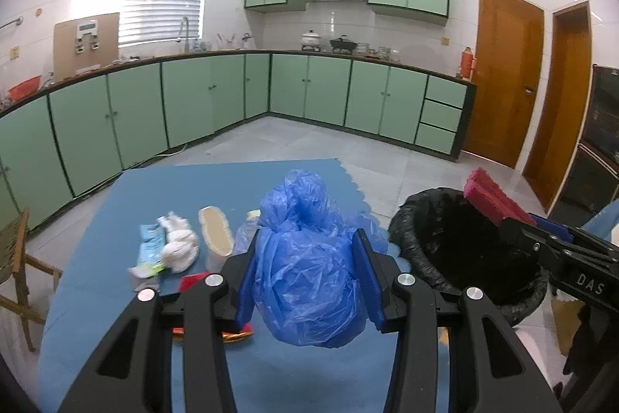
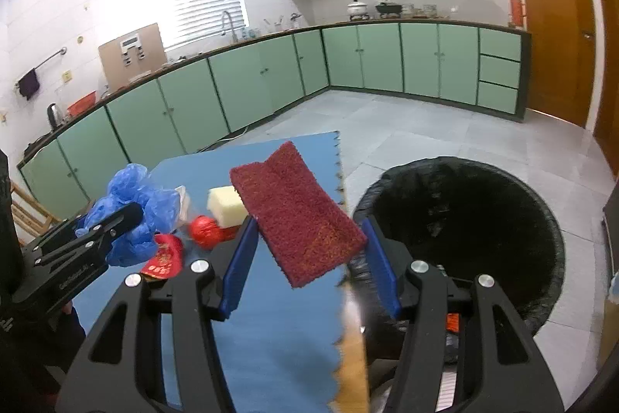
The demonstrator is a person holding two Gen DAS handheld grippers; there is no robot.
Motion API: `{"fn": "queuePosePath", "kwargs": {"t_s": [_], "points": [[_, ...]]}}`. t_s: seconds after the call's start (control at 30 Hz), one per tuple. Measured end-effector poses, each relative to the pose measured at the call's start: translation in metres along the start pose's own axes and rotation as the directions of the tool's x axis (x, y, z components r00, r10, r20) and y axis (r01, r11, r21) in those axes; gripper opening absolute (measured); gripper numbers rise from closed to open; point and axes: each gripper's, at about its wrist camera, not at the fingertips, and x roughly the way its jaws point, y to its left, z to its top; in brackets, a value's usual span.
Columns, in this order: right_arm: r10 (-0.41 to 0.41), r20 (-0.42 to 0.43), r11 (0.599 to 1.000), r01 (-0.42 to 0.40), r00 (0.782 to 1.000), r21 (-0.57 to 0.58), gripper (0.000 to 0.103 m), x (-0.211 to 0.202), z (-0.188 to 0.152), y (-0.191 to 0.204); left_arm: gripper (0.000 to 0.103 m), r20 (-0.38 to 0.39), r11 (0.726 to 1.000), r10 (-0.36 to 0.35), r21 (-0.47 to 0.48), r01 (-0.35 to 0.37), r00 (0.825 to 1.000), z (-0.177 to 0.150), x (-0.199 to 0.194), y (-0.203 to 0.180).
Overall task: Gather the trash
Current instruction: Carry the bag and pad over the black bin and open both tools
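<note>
My left gripper point(image 1: 307, 239) is shut on a crumpled blue plastic bag point(image 1: 305, 258) and holds it above the blue mat point(image 1: 193, 188); the bag also shows in the right wrist view point(image 2: 131, 208). My right gripper point(image 2: 309, 231) is shut on a dark red scouring pad point(image 2: 298, 215), held just left of the black-lined trash bin point(image 2: 464, 223). In the left wrist view the pad point(image 1: 491, 196) hangs over the bin point(image 1: 456, 242). On the mat lie a white crumpled tissue point(image 1: 180, 242), a light blue wrapper point(image 1: 149, 246) and a beige insole-shaped piece point(image 1: 214, 235).
A yellow sponge point(image 2: 226, 204), a red ball point(image 2: 205, 231) and a red packet point(image 2: 164, 256) lie on the mat. A wooden chair point(image 1: 19, 258) stands at the left. Green kitchen cabinets point(image 1: 193, 95) line the walls behind a tiled floor.
</note>
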Motion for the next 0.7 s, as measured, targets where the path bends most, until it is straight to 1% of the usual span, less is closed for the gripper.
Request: {"fn": "queuePosePath", "kwargs": {"t_s": [0.17, 0.27, 0.43, 0.6, 0.7], "points": [[-0.044, 0.012, 0.999, 0.044, 0.999, 0.017, 0.054, -0.003, 0.005, -0.025, 0.045, 0.006, 0.999, -0.046, 0.026, 0.046, 0.999, 0.011, 0.016, -0.028], [-0.076, 0.022, 0.997, 0.076, 0.997, 0.031, 0.054, -0.004, 0.01, -0.047, 0.045, 0.015, 0.994, -0.092, 0.054, 0.091, 0.996, 0.02, 0.032, -0.054], [-0.138, 0.03, 0.988, 0.136, 0.99, 0.071, 0.054, -0.001, 0.01, -0.094, 0.045, 0.01, 0.983, -0.156, 0.095, 0.154, 0.988, 0.028, 0.056, -0.095], [-0.189, 0.019, 0.974, 0.185, 0.982, 0.132, 0.054, 0.007, 0.001, -0.146, 0.045, -0.002, 0.97, -0.208, 0.13, 0.207, 0.978, 0.029, 0.087, -0.135], [-0.223, -0.003, 0.962, 0.221, 0.975, 0.162, 0.054, 0.017, -0.007, -0.177, 0.045, -0.027, 0.963, -0.231, 0.135, 0.232, 0.973, 0.029, 0.108, -0.156]]}}
